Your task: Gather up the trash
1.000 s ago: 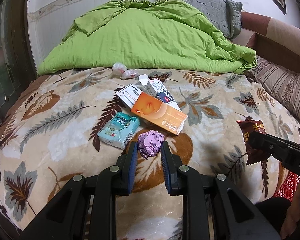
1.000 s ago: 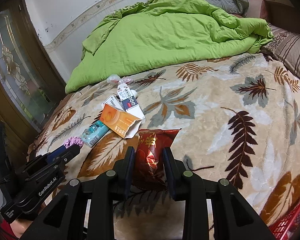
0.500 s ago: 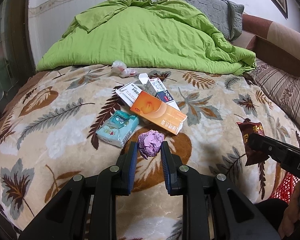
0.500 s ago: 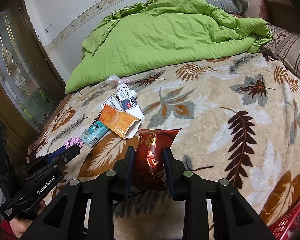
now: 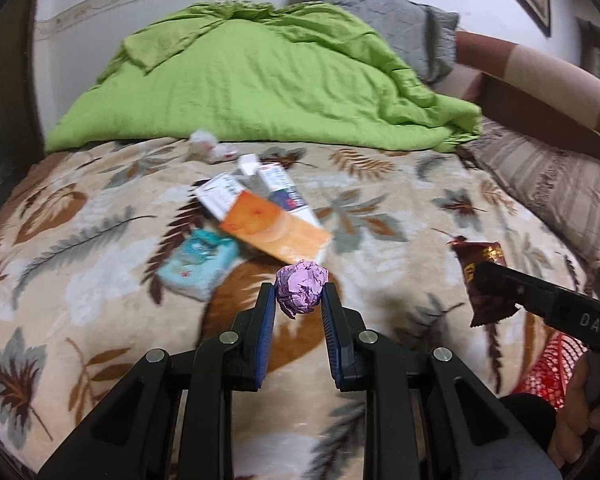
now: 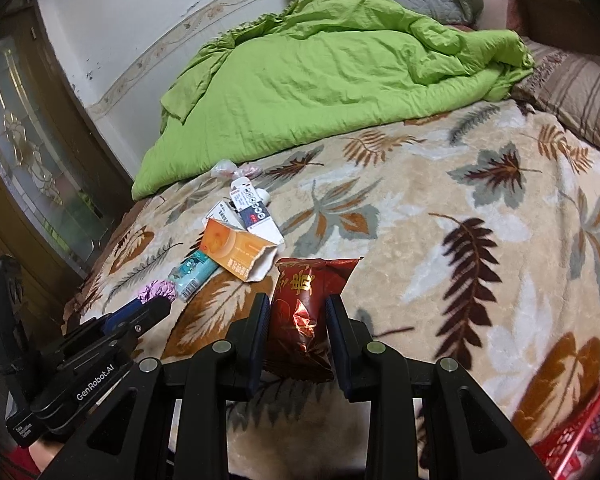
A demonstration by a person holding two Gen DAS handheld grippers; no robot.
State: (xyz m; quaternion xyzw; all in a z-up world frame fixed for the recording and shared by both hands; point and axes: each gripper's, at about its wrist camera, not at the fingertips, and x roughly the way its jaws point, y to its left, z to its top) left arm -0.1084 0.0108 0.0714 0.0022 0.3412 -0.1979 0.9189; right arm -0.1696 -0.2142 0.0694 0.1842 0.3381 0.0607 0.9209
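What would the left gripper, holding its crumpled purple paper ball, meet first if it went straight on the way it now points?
Probably the orange box. It lies just beyond the purple paper ball held in the left gripper, on the leaf-patterned blanket. Depth is unclear; the blanket itself might come first.

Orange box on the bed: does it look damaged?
Yes. The orange box has its near end torn open, with a ragged white edge, and it lies tilted over the teal packet and white cartons.

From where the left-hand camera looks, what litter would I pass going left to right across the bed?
Teal packet → orange box → purple paper ball in the left gripper → red snack bag in the right gripper.
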